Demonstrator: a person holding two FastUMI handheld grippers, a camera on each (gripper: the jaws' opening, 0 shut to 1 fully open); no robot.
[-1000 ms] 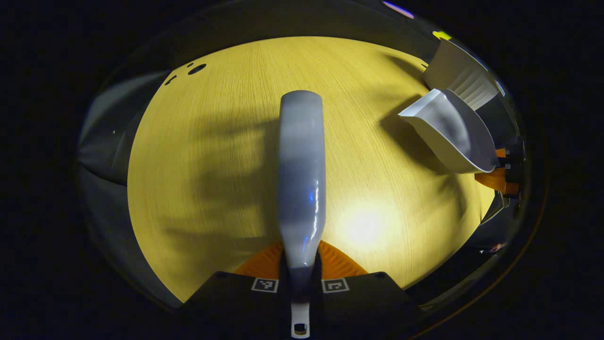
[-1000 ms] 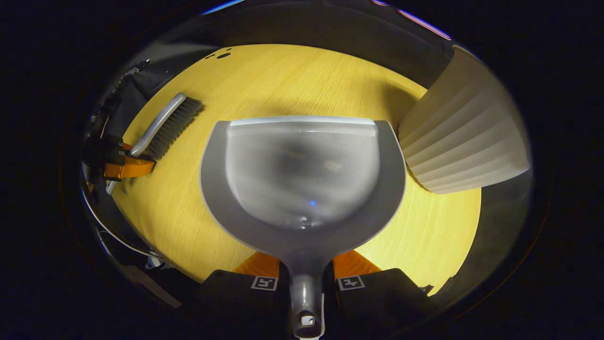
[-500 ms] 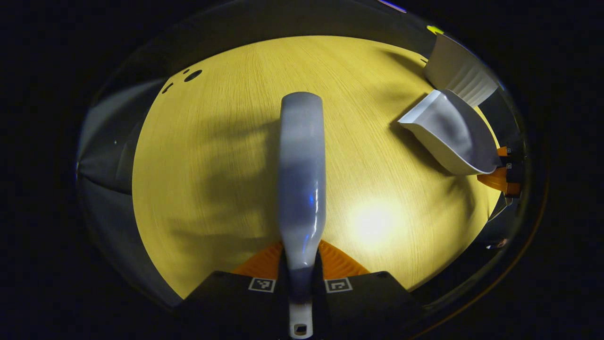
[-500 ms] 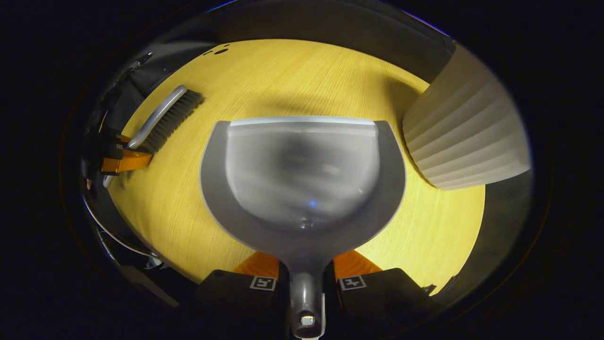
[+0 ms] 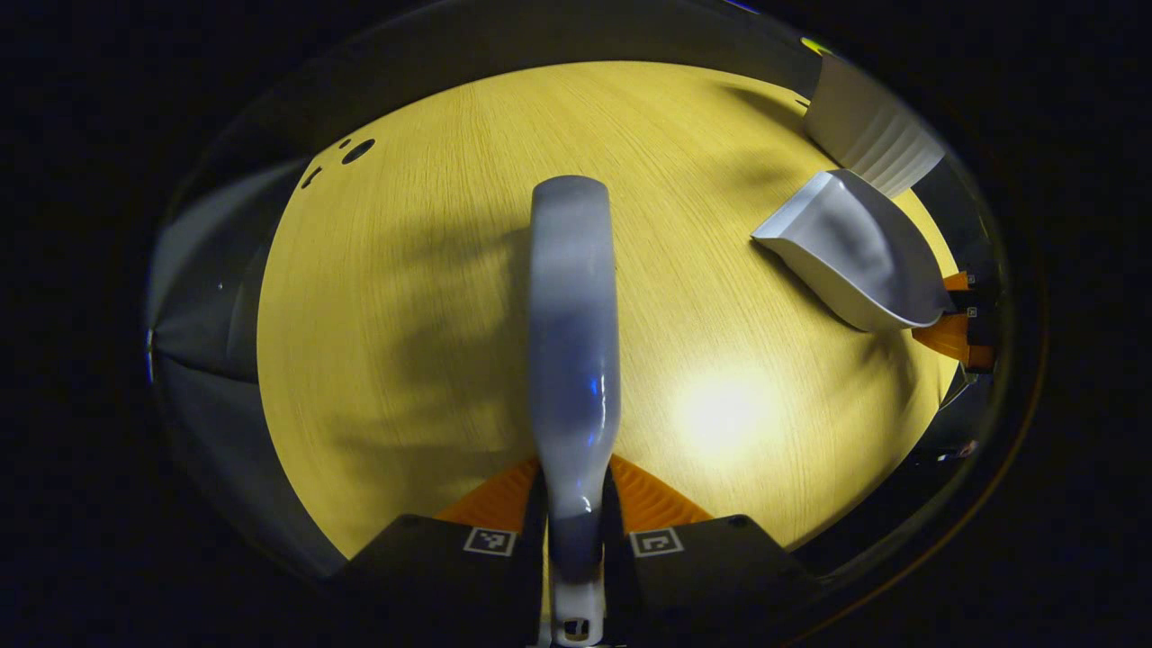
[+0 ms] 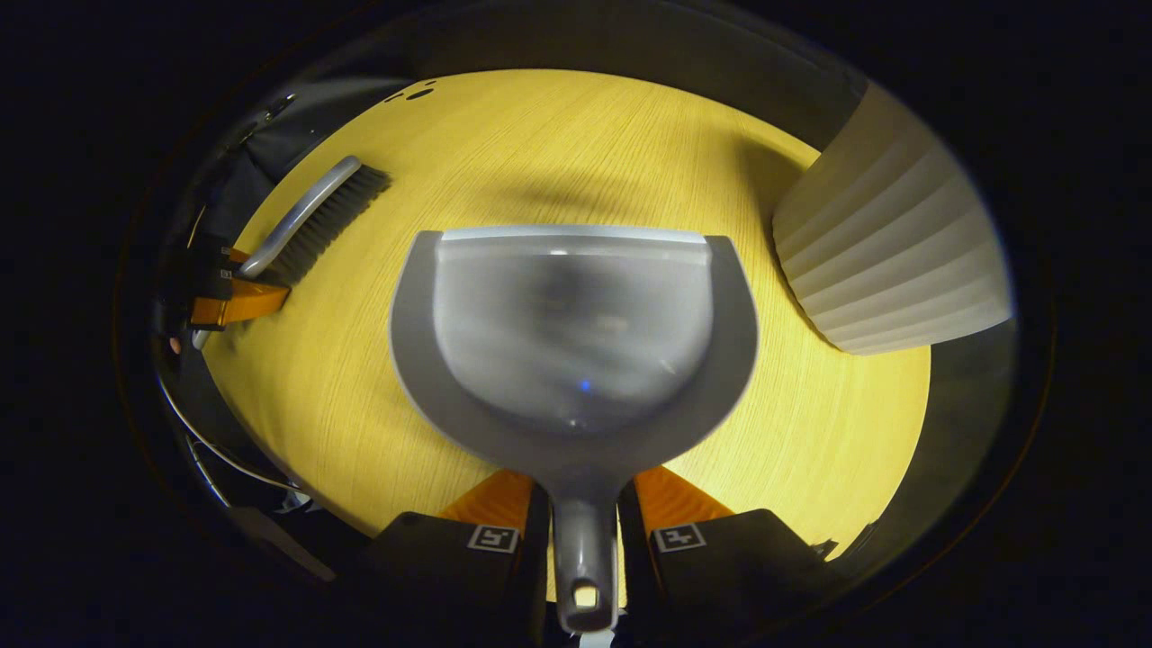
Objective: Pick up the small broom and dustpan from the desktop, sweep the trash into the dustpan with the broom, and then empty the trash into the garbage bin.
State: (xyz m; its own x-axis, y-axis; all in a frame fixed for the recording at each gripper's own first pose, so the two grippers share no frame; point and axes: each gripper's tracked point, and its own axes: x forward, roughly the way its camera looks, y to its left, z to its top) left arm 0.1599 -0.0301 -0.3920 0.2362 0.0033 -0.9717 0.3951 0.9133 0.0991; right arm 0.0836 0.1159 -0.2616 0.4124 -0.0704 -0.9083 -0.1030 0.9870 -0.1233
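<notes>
1. The left gripper (image 5: 576,504) has its two fingers closed on the handle of the small broom (image 5: 574,324), which sticks out straight ahead of it above the desktop (image 5: 405,297). From the right gripper view the broom (image 6: 310,220) sits off to the left with its dark bristles down toward the wood.

2. The right gripper (image 6: 585,531) holds the dustpan (image 6: 576,333) by its handle, but its fingers look spread a little to either side of the handle, so I cannot tell whether both are pressing on it. From the left gripper view the dustpan (image 5: 850,252) is over by the right edge of the desk, its mouth turned inward.

3. The garbage bin (image 6: 891,261), pale and ribbed, stands just beyond the dustpan on the right. I can see no trash on the wood or in the pan.

4. My guess is that the sweeping and emptying are over, or the trash lies out of sight; I cannot settle which.

5. If so, the next move calls for setting both tools down flat, well apart, clear of the bin.
</notes>
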